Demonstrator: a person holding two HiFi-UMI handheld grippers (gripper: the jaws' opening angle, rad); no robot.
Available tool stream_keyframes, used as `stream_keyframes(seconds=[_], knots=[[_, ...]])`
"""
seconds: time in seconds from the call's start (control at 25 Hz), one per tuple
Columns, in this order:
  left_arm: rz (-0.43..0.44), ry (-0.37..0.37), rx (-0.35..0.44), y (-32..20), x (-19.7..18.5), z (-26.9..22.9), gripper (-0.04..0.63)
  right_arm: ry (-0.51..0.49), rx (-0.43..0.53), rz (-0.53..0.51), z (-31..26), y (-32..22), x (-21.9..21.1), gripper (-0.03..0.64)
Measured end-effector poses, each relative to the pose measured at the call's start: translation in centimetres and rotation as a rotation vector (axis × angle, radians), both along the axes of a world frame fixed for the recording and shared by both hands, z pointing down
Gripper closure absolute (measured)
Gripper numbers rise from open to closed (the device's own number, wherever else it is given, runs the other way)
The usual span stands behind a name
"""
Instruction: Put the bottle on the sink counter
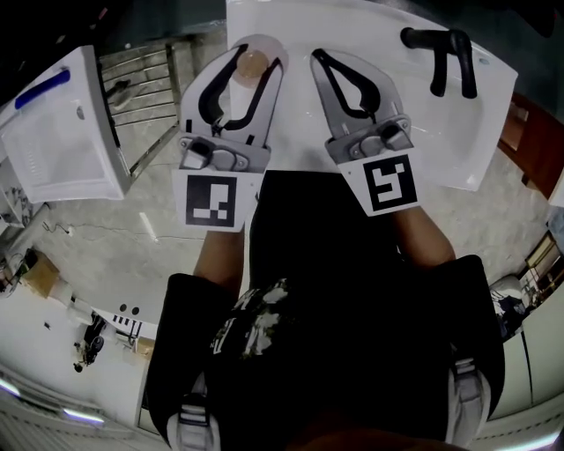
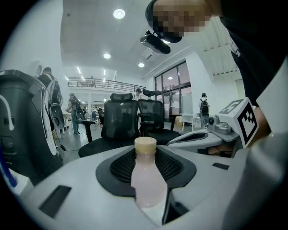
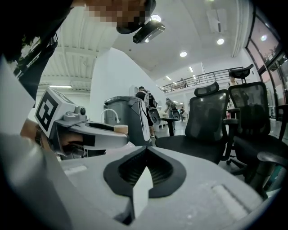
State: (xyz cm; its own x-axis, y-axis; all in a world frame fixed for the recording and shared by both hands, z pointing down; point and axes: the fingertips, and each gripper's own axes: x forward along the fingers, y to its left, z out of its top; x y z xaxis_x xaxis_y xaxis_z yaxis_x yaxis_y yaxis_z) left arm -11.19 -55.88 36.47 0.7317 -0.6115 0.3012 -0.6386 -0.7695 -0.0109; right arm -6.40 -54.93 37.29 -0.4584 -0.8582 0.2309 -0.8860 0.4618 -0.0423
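A pale pink bottle (image 1: 240, 86) with a tan cap sits between the jaws of my left gripper (image 1: 249, 55), which is shut on its body. The left gripper view shows the bottle (image 2: 146, 182) standing along the jaws with its cap at the far end of my left gripper (image 2: 145, 164). My right gripper (image 1: 317, 56) hovers just to the right, shut with nothing in it. In the right gripper view its jaw tips (image 3: 145, 150) meet. Both grippers hang over the near edge of the white sink counter (image 1: 352, 22).
A black faucet (image 1: 442, 55) stands on the counter at the right. To the left are a white box-like unit (image 1: 62, 141) and a metal rack (image 1: 145, 75). Office chairs (image 2: 120, 121) and people stand in the room behind.
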Motion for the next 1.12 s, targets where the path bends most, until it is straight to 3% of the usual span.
stream_keyframes(seconds=[1.12], knots=[[-0.015,0.035,-0.146,-6.7,0.4,10.1,0.448,0.000,-0.112,0.048,9.0,-6.2,-0.3,0.621]])
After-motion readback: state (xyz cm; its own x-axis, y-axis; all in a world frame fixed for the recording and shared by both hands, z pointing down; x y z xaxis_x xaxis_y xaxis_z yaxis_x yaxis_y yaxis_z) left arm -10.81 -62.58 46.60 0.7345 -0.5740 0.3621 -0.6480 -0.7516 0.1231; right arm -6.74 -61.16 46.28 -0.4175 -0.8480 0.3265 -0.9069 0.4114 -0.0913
